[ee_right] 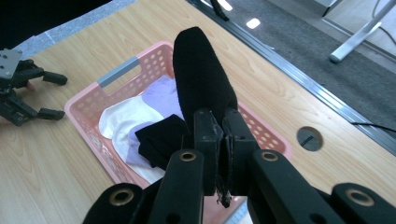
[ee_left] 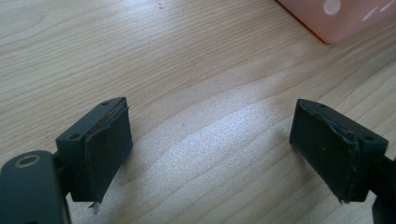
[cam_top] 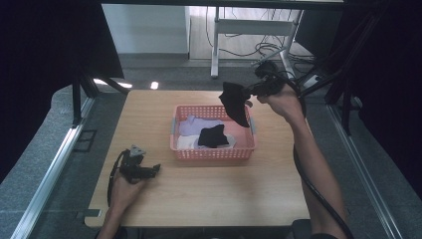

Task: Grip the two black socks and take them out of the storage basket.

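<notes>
We see bare table (cam_top: pixel 209 194) around our wide-open, empty left gripper (cam_top: pixel 155 169). Our right gripper (ee_right: pixel 223 140), clamped on a black sock (ee_right: pixel 201 84), hangs over the pink basket (cam_top: pixel 211 153) holding lilac, white and black cloths.

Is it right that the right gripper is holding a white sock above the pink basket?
Not quite. The sock pinched in the right gripper is black, not white, as the right gripper view shows. It does hang above the pink basket.

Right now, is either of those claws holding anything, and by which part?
The right gripper pinches a black cloth by its edge above the basket. The left gripper holds nothing.
</notes>
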Motion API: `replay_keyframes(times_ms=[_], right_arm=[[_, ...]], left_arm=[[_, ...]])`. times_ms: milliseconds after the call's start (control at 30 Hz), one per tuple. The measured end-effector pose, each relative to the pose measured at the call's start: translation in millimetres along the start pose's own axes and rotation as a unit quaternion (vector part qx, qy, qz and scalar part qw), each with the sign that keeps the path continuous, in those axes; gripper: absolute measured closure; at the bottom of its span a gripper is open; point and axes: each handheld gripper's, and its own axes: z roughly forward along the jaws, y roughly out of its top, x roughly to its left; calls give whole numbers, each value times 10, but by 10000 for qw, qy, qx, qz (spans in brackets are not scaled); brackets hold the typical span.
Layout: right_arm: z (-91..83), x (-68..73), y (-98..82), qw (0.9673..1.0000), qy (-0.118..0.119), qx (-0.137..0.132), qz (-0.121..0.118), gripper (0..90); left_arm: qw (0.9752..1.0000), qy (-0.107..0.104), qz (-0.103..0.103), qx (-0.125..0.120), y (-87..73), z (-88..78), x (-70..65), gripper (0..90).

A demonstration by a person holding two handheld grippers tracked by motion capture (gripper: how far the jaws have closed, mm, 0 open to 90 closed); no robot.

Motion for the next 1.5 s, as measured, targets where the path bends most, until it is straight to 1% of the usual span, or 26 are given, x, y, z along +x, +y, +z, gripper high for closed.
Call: replay_keyframes(times_ms=[200, 333, 600, 667, 867, 1033, 1067, 1233, 1267, 1367, 1500], right_arm=[[-236, -102, -19, 9998, -182, -43, 87, 866], [-361, -188, -79, 9994, -293, -55, 184, 866], [-519, -365, -297, 9979, -487, -20, 423, 866], [-545, -405, -362, 9974, -551, -2, 466, 866], [-612, -525, -581, 9958, -634, 52, 653, 866], [-647, -626, -797, 9941, -749, 142, 775, 866], [-651, -644, -846, 9935, -764, 163, 828, 866], [-638, -741, -1129, 9908, -839, 337, 1006, 866], [-628, -757, -1192, 9901, -854, 381, 1043, 866], [-574, -792, -1387, 9880, -896, 514, 1148, 866], [-433, -817, -1642, 9856, -875, 721, 1257, 866]], left_arm=[[10000, -2, 2, 2, 0, 0, -1, 127], [10000, 2, 5, 12, 1, -2, -2, 127], [10000, 1, 36, 22, 3, -3, 3, 127], [10000, 3, 37, 23, 3, -3, 2, 127], [10000, 6, 20, 0, 1, 1, 0, 127], [10000, 6, 11, -17, 0, 3, 0, 127], [10000, 5, 12, -20, 0, 3, 0, 127], [10000, 8, 15, -22, 0, 4, 0, 127], [10000, 8, 39, -2, 0, 1, 2, 127], [10000, 9, 18, -7, -1, 2, -2, 127], [10000, 9, 30, 5, -1, 0, 0, 127]])
